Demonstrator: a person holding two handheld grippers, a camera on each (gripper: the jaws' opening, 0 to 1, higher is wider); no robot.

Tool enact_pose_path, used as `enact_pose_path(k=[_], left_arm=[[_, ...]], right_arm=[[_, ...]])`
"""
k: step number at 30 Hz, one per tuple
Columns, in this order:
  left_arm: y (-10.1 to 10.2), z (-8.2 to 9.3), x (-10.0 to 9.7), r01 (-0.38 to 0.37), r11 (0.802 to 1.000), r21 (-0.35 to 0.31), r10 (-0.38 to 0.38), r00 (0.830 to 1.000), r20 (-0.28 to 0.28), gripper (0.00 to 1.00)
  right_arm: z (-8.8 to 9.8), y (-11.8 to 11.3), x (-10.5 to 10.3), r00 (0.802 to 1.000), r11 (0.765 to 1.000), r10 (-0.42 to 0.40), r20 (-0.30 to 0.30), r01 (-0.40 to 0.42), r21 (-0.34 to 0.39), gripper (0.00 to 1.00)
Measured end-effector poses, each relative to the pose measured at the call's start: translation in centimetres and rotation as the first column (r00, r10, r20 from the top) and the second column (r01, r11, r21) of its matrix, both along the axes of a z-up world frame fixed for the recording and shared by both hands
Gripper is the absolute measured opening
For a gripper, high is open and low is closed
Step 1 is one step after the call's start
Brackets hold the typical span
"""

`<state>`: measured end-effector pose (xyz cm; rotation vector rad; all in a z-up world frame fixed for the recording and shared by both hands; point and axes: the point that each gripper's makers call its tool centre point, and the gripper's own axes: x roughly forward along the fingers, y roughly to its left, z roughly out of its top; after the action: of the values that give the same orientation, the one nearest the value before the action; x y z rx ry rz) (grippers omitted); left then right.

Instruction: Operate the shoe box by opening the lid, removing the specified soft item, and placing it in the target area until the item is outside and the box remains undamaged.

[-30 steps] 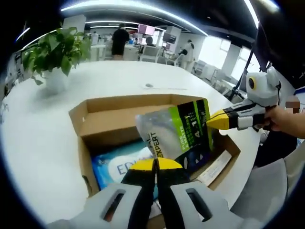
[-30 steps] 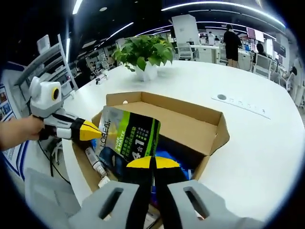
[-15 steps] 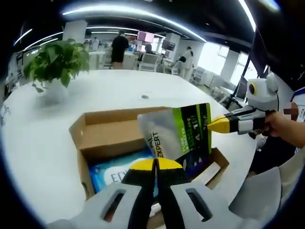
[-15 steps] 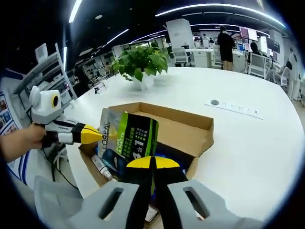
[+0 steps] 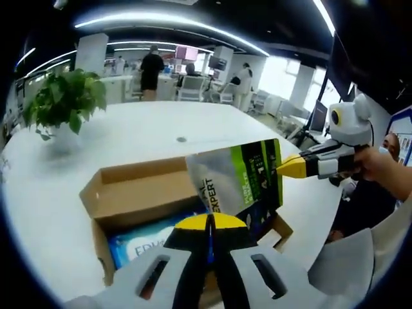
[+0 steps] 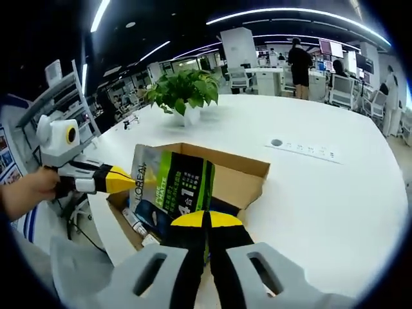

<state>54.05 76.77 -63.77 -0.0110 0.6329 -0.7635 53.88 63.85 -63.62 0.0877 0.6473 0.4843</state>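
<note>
1. White table (image 6: 335,193) offers broad bare room right of the cardboard shoe box (image 6: 248,174).
2. Pouch (image 6: 170,190) hangs above the open box, looking soft, light and slick; edge grips suit it.
3. Left gripper (image 5: 209,222) and right gripper (image 6: 206,219) each pinch opposite pouch edges.
</note>
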Motion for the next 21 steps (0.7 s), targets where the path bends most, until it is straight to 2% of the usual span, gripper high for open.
enact_pose_path(k=[12, 21], left_arm=[[-3.5, 0.7, -0.8, 0.042, 0.999, -0.019, -0.042, 0.999, -0.003, 0.0], [-6.5, 0.4, -1.2, 0.103, 0.995, -0.005, -0.103, 0.995, -0.013, 0.0]], right_arm=[[0.9, -3.7, -1.1, 0.996, 0.995, -0.086, -0.007, 0.086, 0.045, 0.0], [0.4, -6.7, -1.7, 0.991, 0.989, -0.135, -0.019, 0.136, 0.051, 0.0]])
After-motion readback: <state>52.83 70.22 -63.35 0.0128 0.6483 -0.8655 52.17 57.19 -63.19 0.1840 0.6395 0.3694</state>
